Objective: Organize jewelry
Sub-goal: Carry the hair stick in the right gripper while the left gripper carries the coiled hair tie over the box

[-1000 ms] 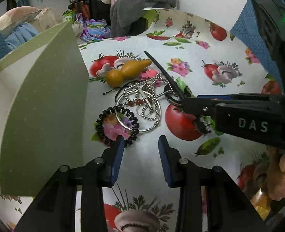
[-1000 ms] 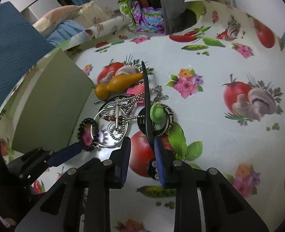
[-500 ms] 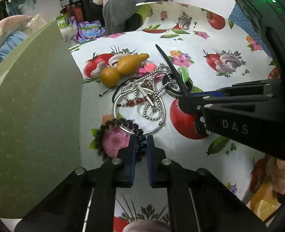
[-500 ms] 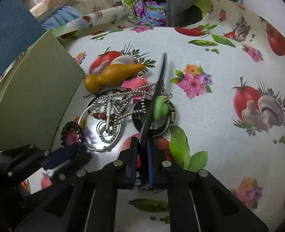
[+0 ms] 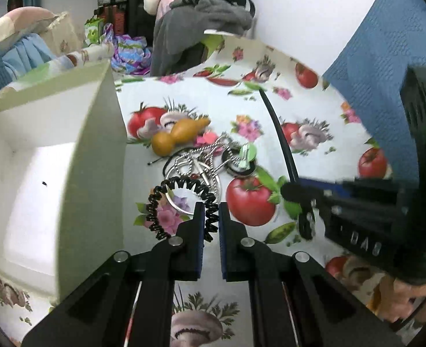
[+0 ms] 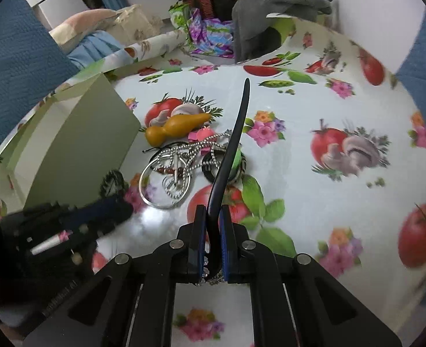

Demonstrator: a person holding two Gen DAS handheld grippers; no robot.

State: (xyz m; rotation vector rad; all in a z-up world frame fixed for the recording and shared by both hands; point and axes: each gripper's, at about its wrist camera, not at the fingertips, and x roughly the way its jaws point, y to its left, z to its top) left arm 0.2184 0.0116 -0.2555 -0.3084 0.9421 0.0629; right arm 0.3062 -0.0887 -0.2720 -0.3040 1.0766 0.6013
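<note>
Grippers both clamped — left gripper (image 5: 211, 221) on spiral hair tie (image 5: 181, 205), right gripper (image 6: 212, 225) on black headband (image 6: 233, 144) — box (image 5: 39, 173) empty, pile (image 6: 181, 159) unsorted.

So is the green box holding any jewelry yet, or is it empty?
Nearly empty. The left wrist view looks into the open box: bare white walls and floor, only a tiny dark speck, no jewelry visible. Its near corner is out of view.

left gripper (image 5: 211, 217): clamped, raised | right gripper (image 6: 213, 225): clamped, raised
</note>
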